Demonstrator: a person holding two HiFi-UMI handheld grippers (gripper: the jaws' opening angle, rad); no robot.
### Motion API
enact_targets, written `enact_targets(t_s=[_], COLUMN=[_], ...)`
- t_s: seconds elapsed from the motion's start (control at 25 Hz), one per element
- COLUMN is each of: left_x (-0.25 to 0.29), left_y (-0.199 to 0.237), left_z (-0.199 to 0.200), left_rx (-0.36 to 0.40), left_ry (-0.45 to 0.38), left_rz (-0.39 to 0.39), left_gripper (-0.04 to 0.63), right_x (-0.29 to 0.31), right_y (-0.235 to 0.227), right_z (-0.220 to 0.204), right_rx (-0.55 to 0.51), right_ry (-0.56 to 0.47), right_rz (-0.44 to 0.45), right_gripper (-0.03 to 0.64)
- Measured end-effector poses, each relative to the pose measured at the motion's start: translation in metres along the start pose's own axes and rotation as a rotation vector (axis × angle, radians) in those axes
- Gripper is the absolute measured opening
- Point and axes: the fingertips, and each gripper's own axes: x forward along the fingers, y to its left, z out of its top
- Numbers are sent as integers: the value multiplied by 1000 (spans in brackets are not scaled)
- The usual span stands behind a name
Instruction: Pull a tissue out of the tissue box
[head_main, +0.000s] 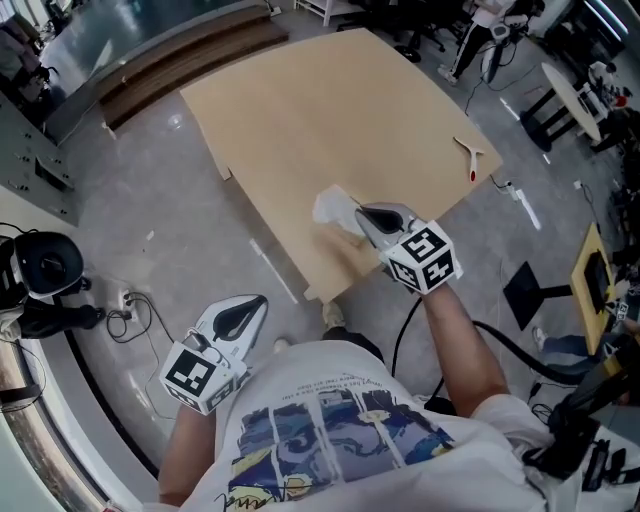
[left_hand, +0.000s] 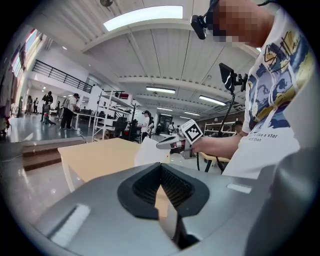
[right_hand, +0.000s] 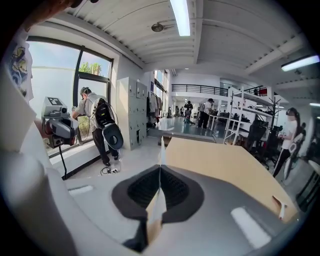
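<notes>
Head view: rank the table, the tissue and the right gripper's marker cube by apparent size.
1. table, by far the largest
2. marker cube on the right gripper; it looks bigger than the tissue, but it is nearer the camera
3. tissue, held by that gripper

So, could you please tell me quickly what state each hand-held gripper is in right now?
Left hand-held gripper: closed, holding nothing.
Right hand-held gripper: closed on a white tissue.
</notes>
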Motion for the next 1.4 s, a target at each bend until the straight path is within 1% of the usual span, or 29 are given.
enact_targets(t_s=[0.16, 0.32, 0.92, 1.24, 1.4], left_x=[-4, -14, -48, -55, -59], left_y=[-12, -12, -36, -45, -46], left_z=[-4, -7, -26, -35, -39], left_rx=[2, 0, 10, 14, 17], left_ry=[-5, -11, -14, -5, -2], left_rz=[-14, -30, -88, -117, -136], left_gripper=[6, 6, 6, 6, 6], right_x=[-17, -22, -60, -77, -82], right_y=[18, 40, 121, 152, 168], right_z=[9, 19, 39, 51, 53], right_rx=[-17, -32, -99, -117, -119], right_ry=[-25, -40, -94, -135, -138], right_rz=[2, -2, -13, -7, -4], right_gripper=[3, 3, 3, 3, 3])
